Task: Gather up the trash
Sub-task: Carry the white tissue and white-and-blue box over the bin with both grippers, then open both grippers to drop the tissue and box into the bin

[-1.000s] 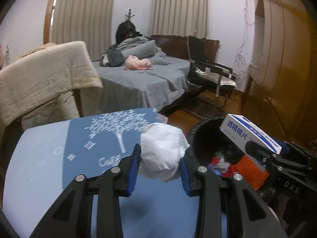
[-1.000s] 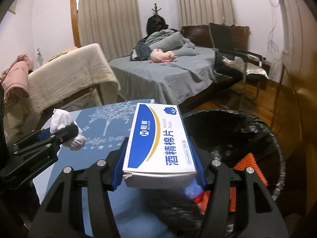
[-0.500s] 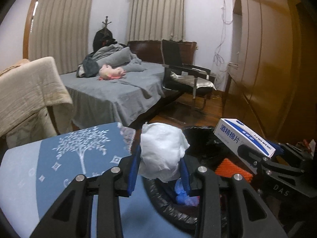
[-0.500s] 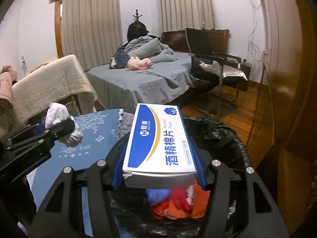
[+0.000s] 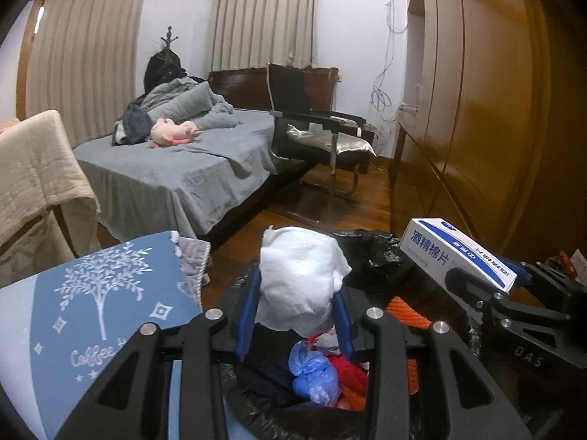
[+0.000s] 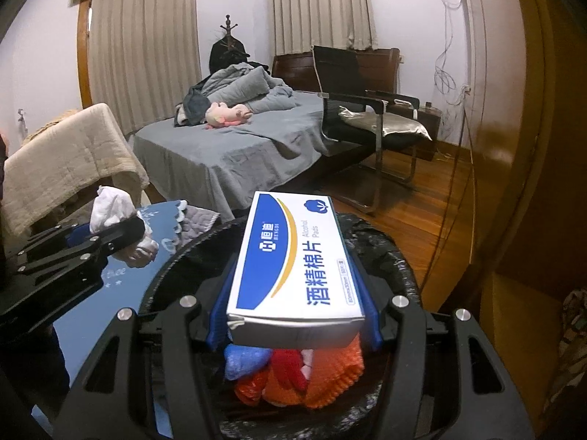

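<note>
Over the black-lined trash bin beside the counter, the left tool holds a crumpled white tissue and the right tool holds a blue-white box.

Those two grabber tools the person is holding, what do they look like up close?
Both are matte black plastic. The left gripper and right gripper each have two angular, cut-out fingers, silver screw heads and blue pads inside. White letters "DAS" mark the right one's side. No cables show.
</note>
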A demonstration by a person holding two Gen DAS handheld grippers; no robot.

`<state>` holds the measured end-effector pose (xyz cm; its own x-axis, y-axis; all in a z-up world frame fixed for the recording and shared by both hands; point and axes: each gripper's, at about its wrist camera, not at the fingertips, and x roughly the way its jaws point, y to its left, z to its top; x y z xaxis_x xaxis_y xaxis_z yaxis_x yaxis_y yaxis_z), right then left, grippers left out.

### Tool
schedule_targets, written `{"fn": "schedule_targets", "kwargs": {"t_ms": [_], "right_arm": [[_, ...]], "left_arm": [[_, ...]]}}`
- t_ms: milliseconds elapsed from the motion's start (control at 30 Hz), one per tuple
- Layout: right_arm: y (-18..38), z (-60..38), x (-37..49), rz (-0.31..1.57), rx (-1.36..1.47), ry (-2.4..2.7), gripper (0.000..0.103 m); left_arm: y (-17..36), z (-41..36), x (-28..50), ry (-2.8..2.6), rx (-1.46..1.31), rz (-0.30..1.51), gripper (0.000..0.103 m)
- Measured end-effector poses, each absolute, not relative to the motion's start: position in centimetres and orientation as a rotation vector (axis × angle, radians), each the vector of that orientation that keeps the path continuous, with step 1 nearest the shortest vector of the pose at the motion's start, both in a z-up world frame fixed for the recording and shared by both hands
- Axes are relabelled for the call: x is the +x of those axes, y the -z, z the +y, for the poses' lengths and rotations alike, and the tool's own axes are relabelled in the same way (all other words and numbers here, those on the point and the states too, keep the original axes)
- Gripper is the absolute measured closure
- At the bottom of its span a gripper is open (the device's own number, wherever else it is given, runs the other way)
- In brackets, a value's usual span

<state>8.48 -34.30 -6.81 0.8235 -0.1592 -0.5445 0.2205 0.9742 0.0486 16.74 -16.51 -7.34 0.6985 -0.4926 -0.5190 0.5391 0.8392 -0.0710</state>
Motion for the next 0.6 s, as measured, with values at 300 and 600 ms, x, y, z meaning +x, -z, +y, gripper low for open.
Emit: {"fn": "schedule_targets", "kwargs": {"t_ms": [300, 600], "right_arm": [[8.2, -35.7, 9.5, 0.595, 0.102, 0.226, 0.048], [9.1, -37.2, 11.3, 0.620, 0.097, 0.252, 0.048]], "left_arm": [[9.3, -18.8, 18.9, 0.604, 0.102, 0.595, 0.067], [11.0, -20.9, 20.7, 0.627, 0.113, 0.640, 0.067]]}}
